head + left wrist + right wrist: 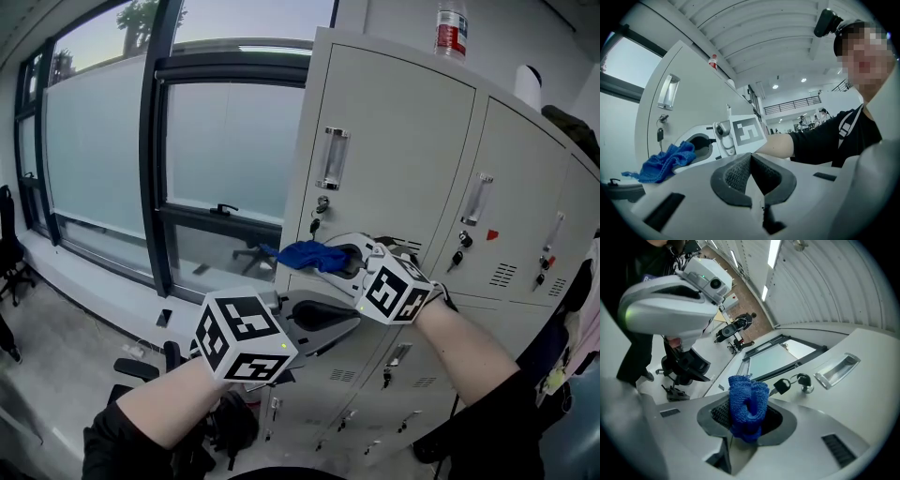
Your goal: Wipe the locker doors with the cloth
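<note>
My right gripper (328, 256) is shut on a bunched blue cloth (305, 255), held in front of the lower left corner of the top-left locker door (403, 122). In the right gripper view the cloth (747, 404) bulges out from between the pads, with the door's key (783, 386) and recessed handle (836, 369) just beyond. My left gripper (349, 326) hangs lower and nearer to me, shut with nothing between its pads (736, 173). From the left gripper view, the cloth (665, 161) and the right gripper (689, 151) show against the pale door (689, 93).
Pale grey lockers (525, 197) run off to the right, each with a handle and keys. A bottle (451, 28) stands on top. Left of the lockers is a large window (225, 141). Office chairs (9, 244) stand on the floor below.
</note>
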Demonstrator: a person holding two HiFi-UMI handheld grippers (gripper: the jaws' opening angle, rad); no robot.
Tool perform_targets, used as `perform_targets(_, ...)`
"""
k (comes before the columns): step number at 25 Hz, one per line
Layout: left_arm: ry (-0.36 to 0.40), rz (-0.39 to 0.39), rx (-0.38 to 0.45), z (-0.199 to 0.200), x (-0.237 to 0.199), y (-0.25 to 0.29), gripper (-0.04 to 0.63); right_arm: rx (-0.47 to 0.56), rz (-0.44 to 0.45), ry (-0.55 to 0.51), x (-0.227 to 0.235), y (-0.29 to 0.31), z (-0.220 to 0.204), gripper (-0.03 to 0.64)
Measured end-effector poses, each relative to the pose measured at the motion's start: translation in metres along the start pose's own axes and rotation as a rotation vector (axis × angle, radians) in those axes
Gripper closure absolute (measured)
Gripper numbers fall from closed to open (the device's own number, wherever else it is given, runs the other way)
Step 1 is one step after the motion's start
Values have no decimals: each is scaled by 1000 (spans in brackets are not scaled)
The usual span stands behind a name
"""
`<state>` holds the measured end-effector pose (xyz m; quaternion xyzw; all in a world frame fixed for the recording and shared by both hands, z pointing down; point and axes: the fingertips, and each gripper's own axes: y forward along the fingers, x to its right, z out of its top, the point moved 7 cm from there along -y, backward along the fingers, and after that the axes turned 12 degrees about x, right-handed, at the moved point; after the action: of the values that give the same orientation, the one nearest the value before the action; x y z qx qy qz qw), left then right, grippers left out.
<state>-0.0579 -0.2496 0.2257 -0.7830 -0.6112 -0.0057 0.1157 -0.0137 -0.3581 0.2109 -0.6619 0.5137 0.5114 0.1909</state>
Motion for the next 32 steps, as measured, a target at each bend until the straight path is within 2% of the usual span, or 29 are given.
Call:
perform_targets(7, -8, -3, 0, -7, 9, -1, 588, -49, 35, 37, -21, 6, -12, 514)
perform_targets(12, 10, -10, 8, -1, 14, -3, 588, -14, 5, 21, -2, -20, 3, 514)
perform_targets(16, 24, -9, 27, 10, 14, -2, 588, 45, -60, 27, 32, -53, 31, 514)
perform_targets(20, 35, 3, 45, 26, 7, 4, 588, 64, -160, -41, 84, -80, 65, 514)
perform_targets(27, 79, 8, 48, 48, -2, 16, 588, 40, -335, -145, 187, -118, 101, 514)
perform_targets(32, 96, 1, 40, 53, -2, 20, 588, 6, -408, -193, 236, -137, 119, 514)
